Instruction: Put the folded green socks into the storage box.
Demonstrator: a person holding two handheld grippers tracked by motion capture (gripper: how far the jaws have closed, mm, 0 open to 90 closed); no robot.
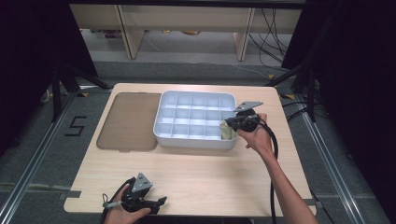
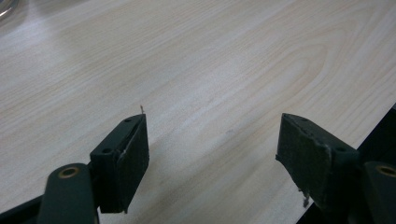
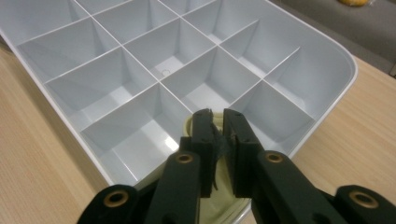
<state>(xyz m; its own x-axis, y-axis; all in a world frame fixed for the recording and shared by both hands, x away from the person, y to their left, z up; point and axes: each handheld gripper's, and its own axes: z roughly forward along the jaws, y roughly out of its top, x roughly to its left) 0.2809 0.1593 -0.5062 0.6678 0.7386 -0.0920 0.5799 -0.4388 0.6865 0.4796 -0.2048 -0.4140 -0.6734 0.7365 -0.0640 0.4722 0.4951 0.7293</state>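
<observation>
A white tray [image 1: 196, 141] divided into several compartments lies at the middle back of the table. My right gripper [image 1: 229, 123] hovers over its near right corner compartment. In the right gripper view the jaws of this gripper [image 3: 218, 116] stand almost together, pinching the thin edge of a pale yellowish item [image 3: 189, 127] that hangs into that corner of the tray [image 3: 345, 60]. From above, the item [image 1: 228, 133] looks beige. My left gripper [image 1: 161, 201] rests near the table's front left edge, open [image 2: 212, 140], with bare wood between its pads.
A brown translucent lid [image 1: 128, 121] lies flat just left of the tray. The tray's other compartments hold nothing. The table's front edge [image 2: 378, 126] runs close beside my left gripper. Light wood stretches between the tray and the front edge.
</observation>
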